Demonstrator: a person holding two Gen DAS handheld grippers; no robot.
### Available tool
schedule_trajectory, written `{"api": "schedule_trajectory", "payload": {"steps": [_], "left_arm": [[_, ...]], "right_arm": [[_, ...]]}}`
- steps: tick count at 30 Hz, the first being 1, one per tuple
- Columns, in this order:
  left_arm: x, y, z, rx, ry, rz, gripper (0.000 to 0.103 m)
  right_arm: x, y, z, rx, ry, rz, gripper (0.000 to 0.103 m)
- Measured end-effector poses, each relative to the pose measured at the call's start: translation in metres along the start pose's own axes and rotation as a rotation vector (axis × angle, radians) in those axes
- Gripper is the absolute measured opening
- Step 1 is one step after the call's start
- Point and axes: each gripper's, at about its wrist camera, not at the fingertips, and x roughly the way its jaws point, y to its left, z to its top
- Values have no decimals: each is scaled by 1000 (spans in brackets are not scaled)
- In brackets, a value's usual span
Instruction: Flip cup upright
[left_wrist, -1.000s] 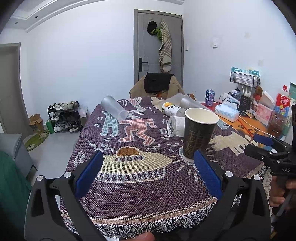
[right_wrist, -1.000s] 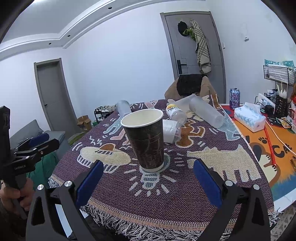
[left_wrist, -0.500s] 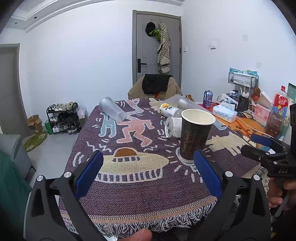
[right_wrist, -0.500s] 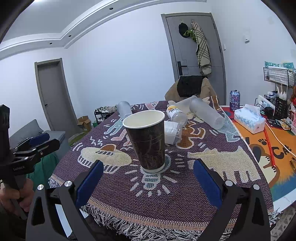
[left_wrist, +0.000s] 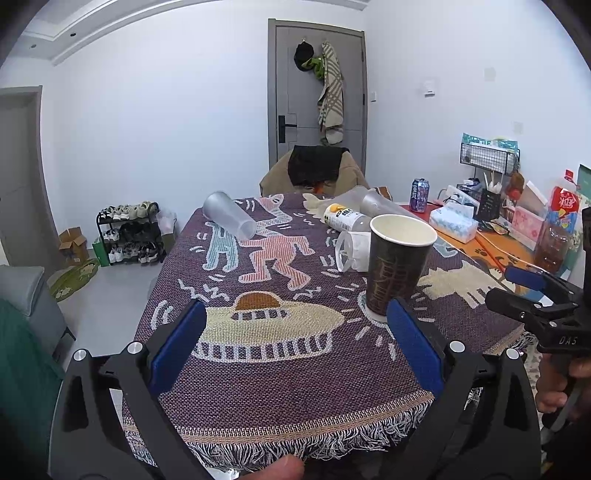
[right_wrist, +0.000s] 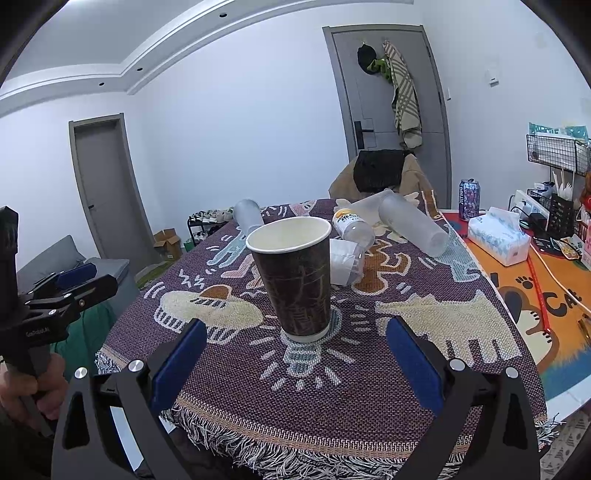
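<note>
A dark brown paper cup (left_wrist: 397, 266) stands upright, mouth up, on the patterned purple table cloth (left_wrist: 258, 369); it also shows in the right wrist view (right_wrist: 295, 277). My left gripper (left_wrist: 295, 343) is open and empty, near the table's front edge, with the cup just beyond its right finger. My right gripper (right_wrist: 293, 354) is open and empty, held back from the cup, which stands ahead between its fingers without touching them. Each gripper shows in the other's view: the right gripper (left_wrist: 532, 295) and the left gripper (right_wrist: 70, 284).
Behind the cup lie a small clear plastic cup (right_wrist: 345, 266), a plastic bottle (right_wrist: 351, 225) and frosted tumblers (right_wrist: 413, 225) (left_wrist: 229, 216) on their sides. A tissue box (right_wrist: 498, 236), a can (right_wrist: 469, 194) and a wire rack (left_wrist: 487, 158) sit at the right.
Both grippers have drawn back slightly from the cup and stay open. The cup stands unmoved.
</note>
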Motion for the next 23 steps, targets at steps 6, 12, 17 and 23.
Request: {"api": "schedule_trajectory", "payload": {"steps": [6,12,17,23], "left_arm": [[2,0,-2,1,8,-2,97],[5,0,-4,11,16,3,97],[11,2,-4,-4,27,-2,97],[36,14,-13,-56,98,-22,97]], "right_arm": [[4,0,-1,2,9,-3,95],[11,-1,-7,2,32,-3,95],[19,-5,-10,7,50,-10,95],[42,-5,-11,-6,104,-18,95]]}}
